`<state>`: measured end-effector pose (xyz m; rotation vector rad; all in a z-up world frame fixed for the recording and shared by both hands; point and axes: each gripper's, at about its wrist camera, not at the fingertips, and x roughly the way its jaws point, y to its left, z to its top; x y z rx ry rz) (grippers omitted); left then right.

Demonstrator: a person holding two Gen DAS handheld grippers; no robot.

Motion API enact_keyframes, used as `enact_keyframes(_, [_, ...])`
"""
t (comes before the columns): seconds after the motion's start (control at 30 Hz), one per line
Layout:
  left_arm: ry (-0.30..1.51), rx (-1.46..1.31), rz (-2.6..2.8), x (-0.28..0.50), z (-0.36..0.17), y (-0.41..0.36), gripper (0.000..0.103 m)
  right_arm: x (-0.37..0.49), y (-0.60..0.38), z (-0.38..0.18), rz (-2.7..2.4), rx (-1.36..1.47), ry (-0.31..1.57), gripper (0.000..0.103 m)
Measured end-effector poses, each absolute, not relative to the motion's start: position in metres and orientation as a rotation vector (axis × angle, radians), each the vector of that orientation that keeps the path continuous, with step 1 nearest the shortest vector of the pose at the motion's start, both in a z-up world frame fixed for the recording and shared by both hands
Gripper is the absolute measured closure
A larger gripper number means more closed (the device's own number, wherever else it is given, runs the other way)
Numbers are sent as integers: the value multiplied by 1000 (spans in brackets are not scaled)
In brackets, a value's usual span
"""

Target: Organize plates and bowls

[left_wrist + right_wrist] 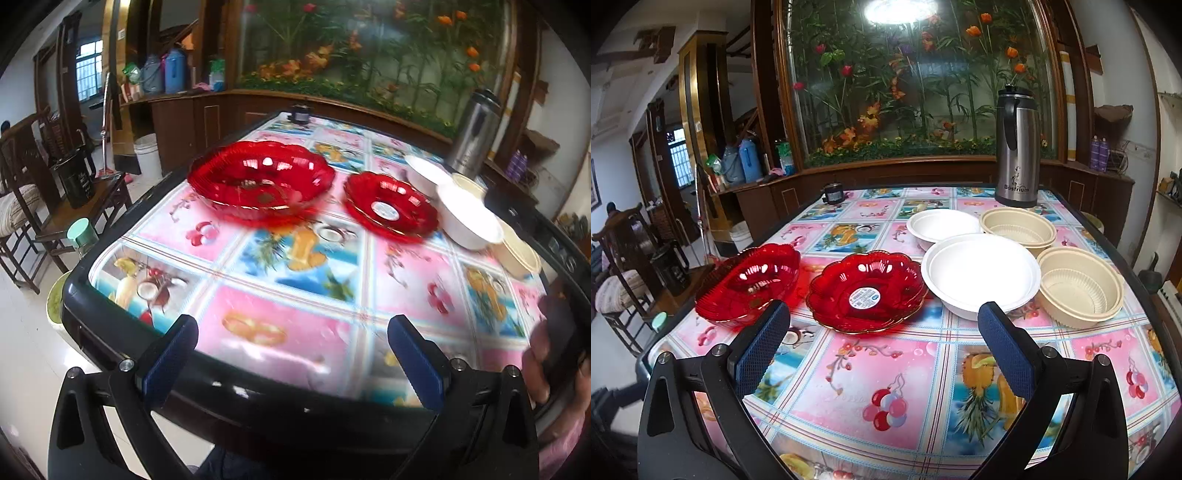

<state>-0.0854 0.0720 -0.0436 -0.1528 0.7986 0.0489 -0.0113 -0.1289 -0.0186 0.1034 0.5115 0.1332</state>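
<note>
Hovering level, both claws (291, 356) (882, 345) (empty) gape.

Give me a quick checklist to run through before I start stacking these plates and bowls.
1. Left gripper open and holding nothing: ok.
2. Right gripper open and holding nothing: ok.
3. Two red plates lie apart, upright on the table: ok.
4. Two white bowls are empty: ok.
5. Two beige bowls are empty: ok, though the far one may already be a nested pair, cannot tell.
6. The metal flask stands behind the bowls, out of the way of the near ones: ok.
</note>
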Motion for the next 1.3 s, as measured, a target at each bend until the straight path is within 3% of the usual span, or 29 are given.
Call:
enact_keyframes(0.53, [725, -263, -82, -112, -25, 81, 0, -22, -136, -10, 216, 183, 506, 0])
enact_keyframes(0.9, [581, -108, 218, -94, -2, 113, 0, 15, -83, -20, 357, 164, 615, 0])
enact_keyframes(1.3, [689, -177, 358, -43, -32, 171, 0, 41, -31, -31, 378, 122, 694, 3])
